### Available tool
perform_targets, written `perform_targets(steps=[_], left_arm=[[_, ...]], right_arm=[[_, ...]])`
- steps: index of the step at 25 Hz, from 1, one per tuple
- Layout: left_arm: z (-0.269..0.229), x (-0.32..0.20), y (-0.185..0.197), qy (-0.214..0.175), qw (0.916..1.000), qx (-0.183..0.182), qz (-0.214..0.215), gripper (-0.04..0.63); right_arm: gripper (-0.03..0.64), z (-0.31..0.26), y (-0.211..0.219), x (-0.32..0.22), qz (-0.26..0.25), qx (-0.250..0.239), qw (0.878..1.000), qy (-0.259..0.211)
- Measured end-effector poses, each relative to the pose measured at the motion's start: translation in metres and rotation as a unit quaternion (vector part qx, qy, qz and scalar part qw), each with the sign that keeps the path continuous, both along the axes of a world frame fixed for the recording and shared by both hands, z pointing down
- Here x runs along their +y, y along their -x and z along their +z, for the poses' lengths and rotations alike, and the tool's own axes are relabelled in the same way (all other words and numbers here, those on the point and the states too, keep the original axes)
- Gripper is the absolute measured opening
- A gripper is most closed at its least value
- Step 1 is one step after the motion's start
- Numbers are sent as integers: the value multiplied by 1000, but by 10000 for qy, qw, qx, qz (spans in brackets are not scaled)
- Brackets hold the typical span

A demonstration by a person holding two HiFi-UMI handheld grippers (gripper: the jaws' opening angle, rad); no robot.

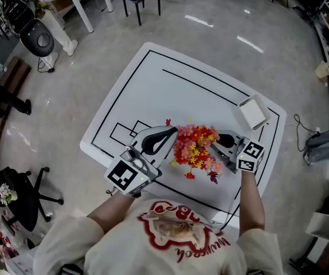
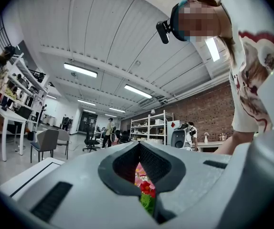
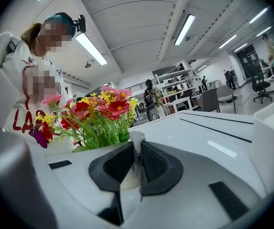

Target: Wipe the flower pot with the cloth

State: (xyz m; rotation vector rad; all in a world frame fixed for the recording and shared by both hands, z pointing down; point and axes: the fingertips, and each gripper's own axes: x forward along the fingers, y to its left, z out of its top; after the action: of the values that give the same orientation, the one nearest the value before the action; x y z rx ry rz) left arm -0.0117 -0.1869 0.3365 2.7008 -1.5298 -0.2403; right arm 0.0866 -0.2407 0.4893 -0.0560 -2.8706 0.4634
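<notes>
The flower pot holds a bunch of red, yellow and pink flowers [image 1: 195, 146] at the table's near middle; from above the blooms hide the pot itself. In the right gripper view the flowers [image 3: 97, 109] rise just behind the jaws, and a cream bit of the pot [image 3: 129, 180] shows between them. My right gripper [image 1: 217, 137] sits at the flowers' right side, shut on a strip of grey-white mesh cloth [image 3: 137, 149]. My left gripper [image 1: 175, 132] is against the flowers' left side, its jaws shut tip to tip. Through the gap behind the left gripper's [image 2: 139, 144] tips I see red blooms and green leaves [image 2: 146, 194].
A white box [image 1: 252, 112] stands on the white table [image 1: 153, 85] behind and to the right of the right gripper, also at the right gripper view's edge as the white box [image 3: 273, 128]. Office chairs [image 1: 32, 193] stand on the floor to the left.
</notes>
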Motion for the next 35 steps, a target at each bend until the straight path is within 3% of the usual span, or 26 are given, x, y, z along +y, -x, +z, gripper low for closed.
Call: perform_targets(steps=[19, 24, 32, 35], left_arm=[[0, 21, -8, -15, 9999, 73, -71, 3], [-9, 28, -14, -312, 9992, 252, -83, 3], [5, 34, -15, -45, 9993, 72, -351, 3], [2, 37, -16, -132, 9992, 145, -345, 3]], right_arm=[[43, -7, -17, 15, 296, -176, 9994, 12], [43, -7, -20, 19, 380, -195, 9991, -51], [43, -10, -22, 26, 509, -233, 9984, -126], [43, -9, -24, 28, 585, -273, 9978, -119]])
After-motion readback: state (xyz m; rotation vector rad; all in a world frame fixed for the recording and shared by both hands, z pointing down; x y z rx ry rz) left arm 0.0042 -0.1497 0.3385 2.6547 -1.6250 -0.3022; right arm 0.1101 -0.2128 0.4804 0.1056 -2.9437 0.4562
